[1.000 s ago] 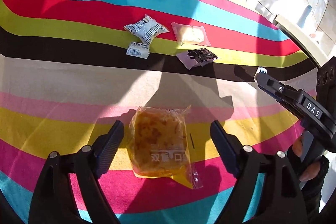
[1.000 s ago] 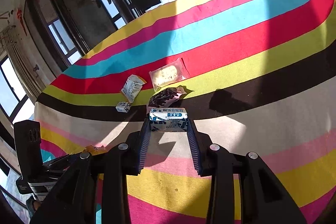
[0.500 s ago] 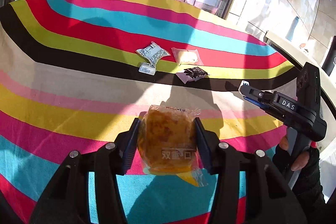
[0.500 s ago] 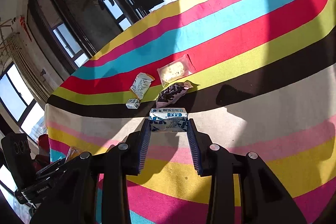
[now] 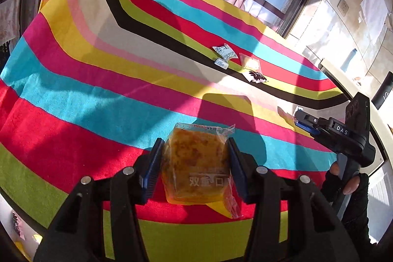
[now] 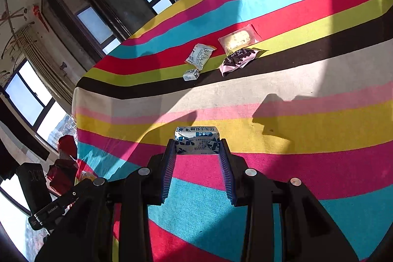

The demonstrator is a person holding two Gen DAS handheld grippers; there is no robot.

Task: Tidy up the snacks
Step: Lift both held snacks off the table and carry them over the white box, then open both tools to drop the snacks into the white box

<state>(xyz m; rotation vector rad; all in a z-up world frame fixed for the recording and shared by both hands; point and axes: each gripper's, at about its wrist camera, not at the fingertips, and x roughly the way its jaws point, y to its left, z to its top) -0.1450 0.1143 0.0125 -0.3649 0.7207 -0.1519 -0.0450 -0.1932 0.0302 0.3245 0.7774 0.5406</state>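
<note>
— Striped cloth [image 5: 103, 95] in red, cyan, yellow, pink, black and cream covers the whole tabletop, with dark-framed windows behind it and hard sunlight across it. What is each side carrying?

— The left hand-held gripper [image 5: 195, 161] is clamped on a clear plastic packet holding an orange-brown square cake [image 5: 196, 163], white characters printed low on its wrapper. Its jaws have just been closing, and both blue pads now press the packet's sides. The packet hangs above the red and cyan stripes.

— And the right one?

— The right hand-held gripper [image 6: 197, 151] is clamped on a small white-and-blue wrapped block [image 6: 196, 140], held at its fingertips over the pink and yellow stripes. In the left view a gloved hand [image 5: 343, 182] grips that tool's handle at the right edge.

— Where are the other snacks?

— Grouped far across the cloth, near the green and black stripes: a white sachet with dark print [image 6: 200, 56], a tiny white-and-blue packet [image 6: 191, 74] just beside it, a clear pouch with a pale yellow pastry [image 6: 239, 38], and a black-and-pink wrapper [image 6: 239, 58] touching that pouch's near edge.
</note>
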